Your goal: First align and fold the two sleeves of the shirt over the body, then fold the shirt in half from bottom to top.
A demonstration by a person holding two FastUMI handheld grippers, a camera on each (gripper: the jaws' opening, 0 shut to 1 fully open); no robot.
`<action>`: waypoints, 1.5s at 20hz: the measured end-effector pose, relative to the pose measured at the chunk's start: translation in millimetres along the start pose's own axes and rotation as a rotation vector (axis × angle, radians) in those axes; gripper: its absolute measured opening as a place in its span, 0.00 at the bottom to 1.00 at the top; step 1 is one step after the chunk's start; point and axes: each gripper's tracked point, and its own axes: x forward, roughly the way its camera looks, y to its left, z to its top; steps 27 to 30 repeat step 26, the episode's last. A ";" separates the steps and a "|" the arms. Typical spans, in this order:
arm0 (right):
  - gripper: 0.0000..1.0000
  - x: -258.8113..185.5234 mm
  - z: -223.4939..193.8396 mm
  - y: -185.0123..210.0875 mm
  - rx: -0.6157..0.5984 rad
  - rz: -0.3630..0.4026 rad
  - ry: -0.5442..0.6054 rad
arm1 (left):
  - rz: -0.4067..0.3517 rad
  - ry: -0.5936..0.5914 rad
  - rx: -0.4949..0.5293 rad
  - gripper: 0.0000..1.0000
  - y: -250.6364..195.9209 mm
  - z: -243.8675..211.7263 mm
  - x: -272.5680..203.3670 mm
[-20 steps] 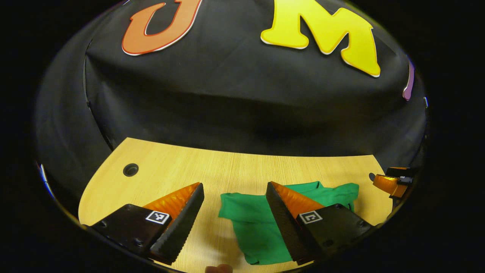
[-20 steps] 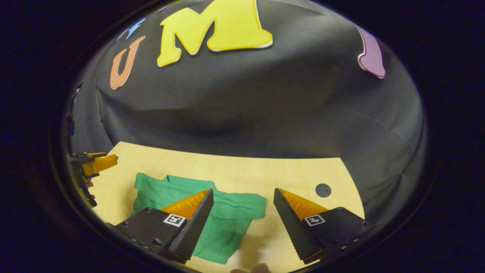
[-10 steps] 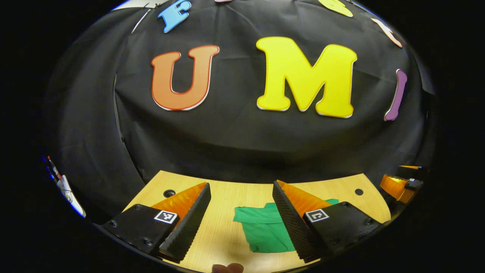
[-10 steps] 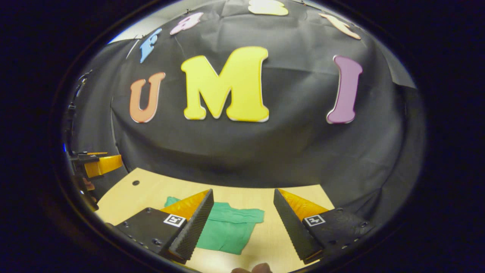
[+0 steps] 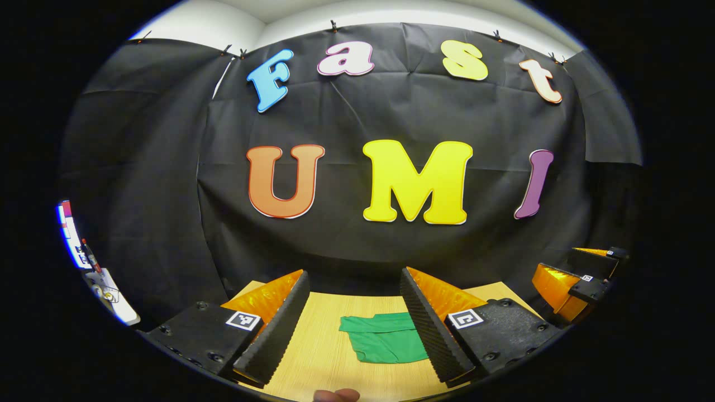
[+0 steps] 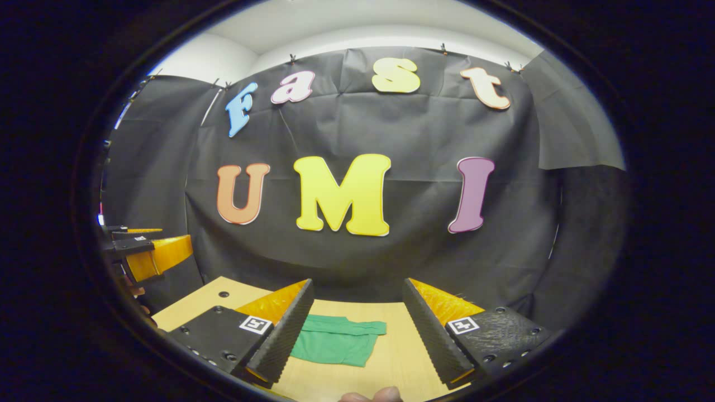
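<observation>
- Shirt (image 5: 385, 343): a green garment lying flat on the wooden table (image 5: 329, 357) as a compact folded packet, well forward of both tools. In the right gripper view (image 6: 335, 343) a doubled band crosses its far edge, which suggests the bottom-to-top fold is already made; the picture is too small to confirm that the sleeves lie squarely inside.
- Left gripper (image 5: 353, 318): jaws wide apart, holding nothing, raised above the table and pointed mostly at the booth wall. This level, lifted pose reads as a resting or retreat posture, not an approach.
- Right gripper (image 6: 357, 326): jaws likewise spread, nothing between them, held at a similar height and aimed the same way. It appears in the left gripper view at the far right (image 5: 575, 276), and the left gripper shows at the left edge of the right gripper view (image 6: 148, 254); the two tools hang side by side, well apart.
- Fingertips of the person (image 6: 371, 395): just visible at the lower edge, gripping the handle beneath the camera.
- Edges and room: bare wood surrounds the shirt on every visible side. The table's far edge meets the black wall just behind the garment. A cable hole (image 6: 223, 293) sits toward the left corner, clear of the cloth. Either tool could descend to the packet unobstructed.
- Judgement: the task appears complete, or nearly so.
</observation>
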 end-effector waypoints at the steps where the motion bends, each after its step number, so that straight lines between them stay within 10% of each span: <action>1: 1.00 -9.5 -1.5 5.5 0.009 0.008 -0.003 | -0.005 -0.014 0.022 1.00 -2.9 1.2 -9.9; 30: 0.96 -19.4 1.6 5.0 0.026 0.007 -0.010 | -0.031 -0.027 0.037 1.00 -30.8 -3.1 -19.0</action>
